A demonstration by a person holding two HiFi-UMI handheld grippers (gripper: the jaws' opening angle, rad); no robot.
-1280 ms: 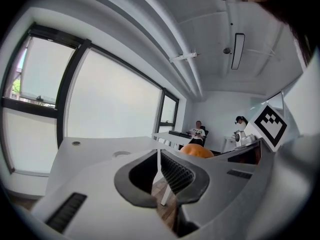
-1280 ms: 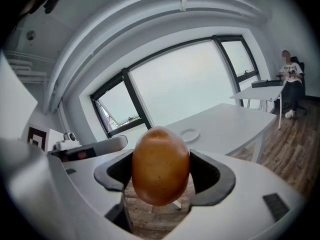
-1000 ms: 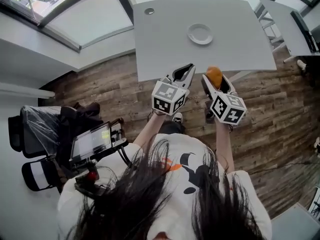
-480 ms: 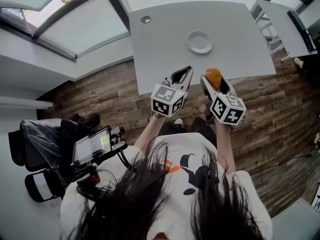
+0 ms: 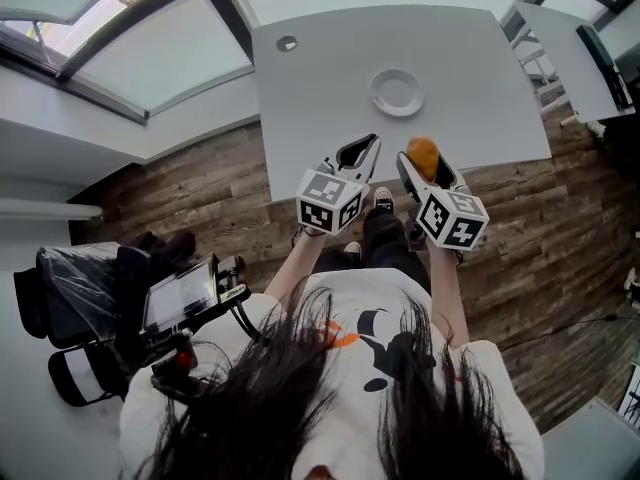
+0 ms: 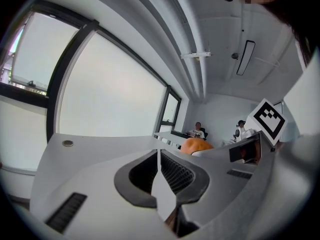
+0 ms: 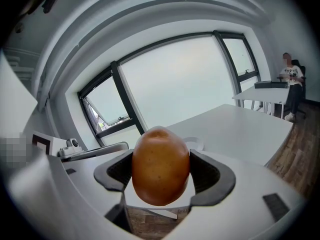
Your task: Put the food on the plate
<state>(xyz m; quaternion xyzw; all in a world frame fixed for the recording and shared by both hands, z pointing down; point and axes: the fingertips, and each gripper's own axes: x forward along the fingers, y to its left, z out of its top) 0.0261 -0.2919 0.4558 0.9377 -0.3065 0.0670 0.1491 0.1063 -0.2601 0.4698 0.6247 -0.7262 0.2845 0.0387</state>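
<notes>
The right tool (image 5: 421,161) pinches the food (image 5: 423,151), an orange-brown lump, just over the near edge of the table (image 5: 320,88). Just beside it, the left tool (image 5: 358,154) is pressed together on nothing. The plate (image 5: 397,92) lies mid-table, well apart from both, with open tabletop between them and around it. Compared with a second ago, the plate sits closer to both tools, and their grips are unchanged.

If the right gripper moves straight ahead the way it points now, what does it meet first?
Probably the white plate on the table. The right gripper, holding the potato, seems above the tabletop, though depth is unclear.
</notes>
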